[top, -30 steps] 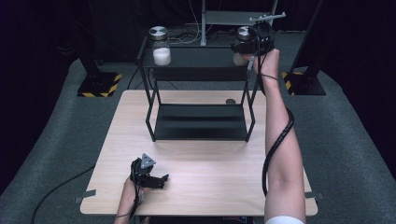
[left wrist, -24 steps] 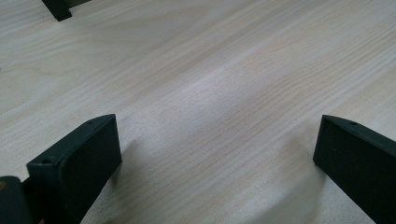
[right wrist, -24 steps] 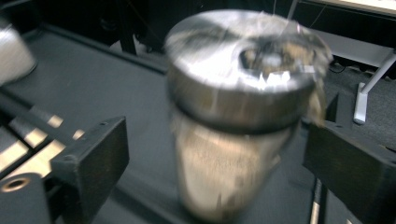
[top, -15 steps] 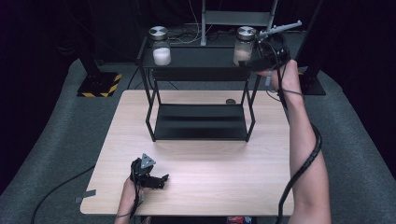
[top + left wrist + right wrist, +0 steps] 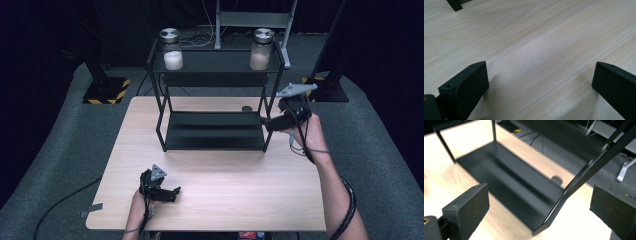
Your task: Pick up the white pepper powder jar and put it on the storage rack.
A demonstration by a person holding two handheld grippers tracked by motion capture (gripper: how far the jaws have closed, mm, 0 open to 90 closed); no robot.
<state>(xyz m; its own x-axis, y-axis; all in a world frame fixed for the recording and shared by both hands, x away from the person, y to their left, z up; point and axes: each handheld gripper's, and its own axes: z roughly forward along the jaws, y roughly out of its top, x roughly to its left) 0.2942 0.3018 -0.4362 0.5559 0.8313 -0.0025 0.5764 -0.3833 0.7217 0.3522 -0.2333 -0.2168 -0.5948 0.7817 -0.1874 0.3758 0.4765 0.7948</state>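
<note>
A steel-lidded jar [image 5: 262, 50] of beige powder stands on the black rack [image 5: 216, 61]. The right gripper [image 5: 272, 123] hangs beside the rack's lower right post, jaws just opened wide and empty. The left gripper [image 5: 172, 192] rests open on the table [image 5: 225, 200].

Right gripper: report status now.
Right gripper open, empty, jaws just opened, beside shelf rack. Brown jar stands on rack top. Left gripper open on table. Nothing blocking.

Jar [image 5: 262, 50] — clear glass, round metal lid, partly filled with pale beige powder. Upright on the top shelf of the black rack [image 5: 215, 62], right end, at about one o'clock from the table's middle.

Second jar [image 5: 171, 50] — same make, white powder, upright at the shelf's left end, about eleven o'clock.
</note>
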